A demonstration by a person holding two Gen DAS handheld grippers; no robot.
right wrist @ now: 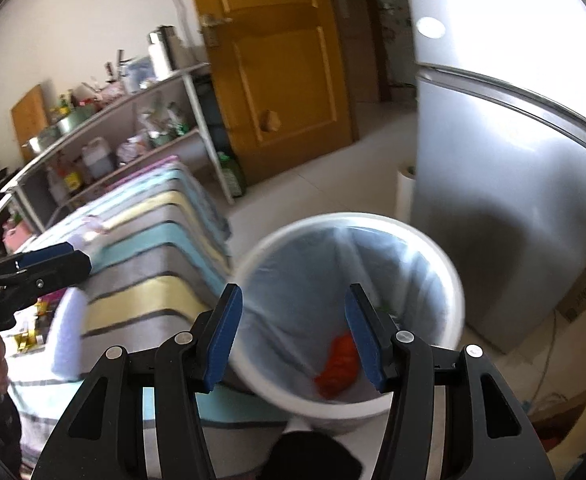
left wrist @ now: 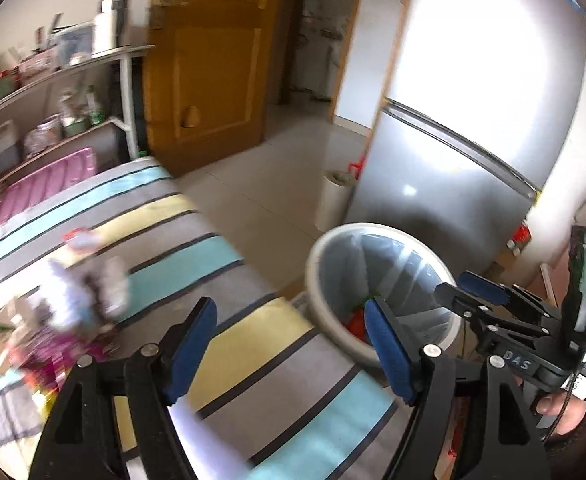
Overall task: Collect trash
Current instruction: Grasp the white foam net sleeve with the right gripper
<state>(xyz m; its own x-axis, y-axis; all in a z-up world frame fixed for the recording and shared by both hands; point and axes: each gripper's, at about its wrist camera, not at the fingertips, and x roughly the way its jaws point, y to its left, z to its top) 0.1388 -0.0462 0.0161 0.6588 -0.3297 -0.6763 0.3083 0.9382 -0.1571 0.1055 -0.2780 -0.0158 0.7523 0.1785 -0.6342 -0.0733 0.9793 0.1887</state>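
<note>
Red wrapper sits at the bottom of the lined white trash bin, right beside my striped table. More blurry litter lies on the cloth. Both grippers – left, right – have jaws apart, nothing between them; the right hovers above the bin.

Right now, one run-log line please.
left tool: open, empty | right tool: open, empty | bin: red trash inside

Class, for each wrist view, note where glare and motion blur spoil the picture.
Left wrist view: glare whites out the fridge; the trash pile on the striped cloth is smeared. Right wrist view: glare again on the fridge; the bin rim is blurred.
</note>
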